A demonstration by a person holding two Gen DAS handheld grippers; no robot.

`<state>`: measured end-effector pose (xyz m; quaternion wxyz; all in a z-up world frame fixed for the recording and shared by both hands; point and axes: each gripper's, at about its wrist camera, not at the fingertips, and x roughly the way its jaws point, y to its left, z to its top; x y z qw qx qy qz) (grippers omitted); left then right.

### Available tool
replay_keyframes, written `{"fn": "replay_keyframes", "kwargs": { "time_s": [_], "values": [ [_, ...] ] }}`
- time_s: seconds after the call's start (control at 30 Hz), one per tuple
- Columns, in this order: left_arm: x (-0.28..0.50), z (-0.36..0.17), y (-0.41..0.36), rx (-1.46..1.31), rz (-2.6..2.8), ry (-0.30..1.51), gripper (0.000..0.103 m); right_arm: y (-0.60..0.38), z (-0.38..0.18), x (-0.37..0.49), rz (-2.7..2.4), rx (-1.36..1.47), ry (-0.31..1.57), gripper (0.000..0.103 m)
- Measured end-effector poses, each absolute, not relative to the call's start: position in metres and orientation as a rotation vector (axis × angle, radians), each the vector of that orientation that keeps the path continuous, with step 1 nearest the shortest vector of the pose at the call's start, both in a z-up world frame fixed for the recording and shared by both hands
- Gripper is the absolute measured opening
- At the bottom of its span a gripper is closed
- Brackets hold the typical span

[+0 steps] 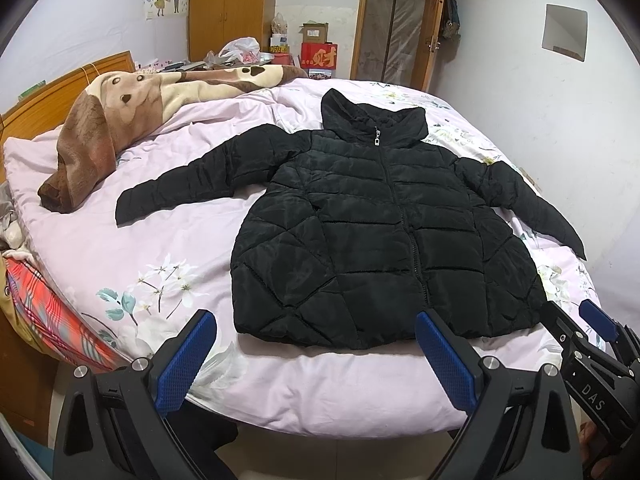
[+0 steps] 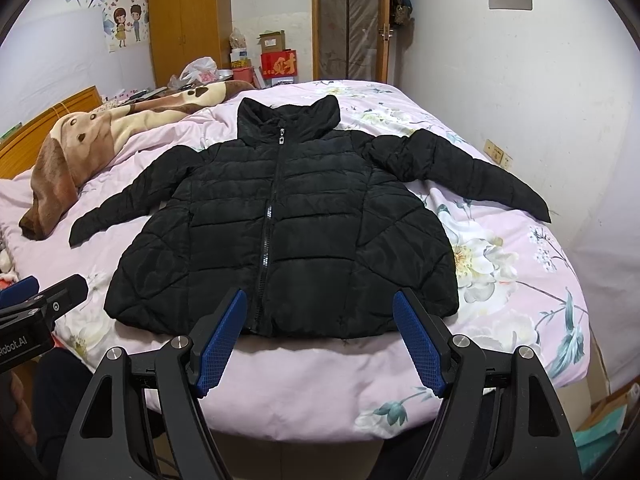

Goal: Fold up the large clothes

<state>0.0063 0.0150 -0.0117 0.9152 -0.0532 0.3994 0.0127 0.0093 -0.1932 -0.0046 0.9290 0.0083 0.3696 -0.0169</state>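
Observation:
A black quilted puffer jacket [image 1: 352,216] [image 2: 320,200] lies flat and zipped on the bed, front up, hood at the far end, both sleeves spread out to the sides. My left gripper [image 1: 316,316] hovers open just in front of the jacket's hem, left of its middle, with nothing between its blue pads [image 1: 188,356]. Open as well, my right gripper [image 2: 320,296] hangs over the hem near the zipper's lower end and holds nothing. Each gripper shows at the edge of the other's view: the right gripper [image 1: 572,308] and the left gripper [image 2: 56,282].
The bed carries a pink floral duvet [image 1: 160,248] [image 2: 500,264]. A brown dog-print blanket [image 1: 120,120] [image 2: 72,148] lies bunched at the far left by the wooden headboard [image 1: 48,92]. Red plaid fabric [image 1: 52,312] hangs at the left edge. Boxes [image 2: 278,62], wardrobe and door stand behind.

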Motion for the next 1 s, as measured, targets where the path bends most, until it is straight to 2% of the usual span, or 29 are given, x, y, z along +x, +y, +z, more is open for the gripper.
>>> {"fn": "replay_keyframes", "kwargs": {
  "time_s": [0.57,0.87,1.0],
  "values": [
    [0.023,-0.020,0.025,-0.110,0.045,0.841,0.101,-0.194,-0.008,0.026,-0.046,0.016,0.759,0.076],
    [0.065,-0.024,0.053,-0.084,0.012,0.837,0.102,-0.182,-0.007,0.058,-0.011,0.014,0.753,0.076],
    [0.091,-0.034,0.082,-0.162,-0.002,0.883,0.102,-0.171,-0.007,0.081,0.075,0.027,0.732,0.077]
  ]
}}
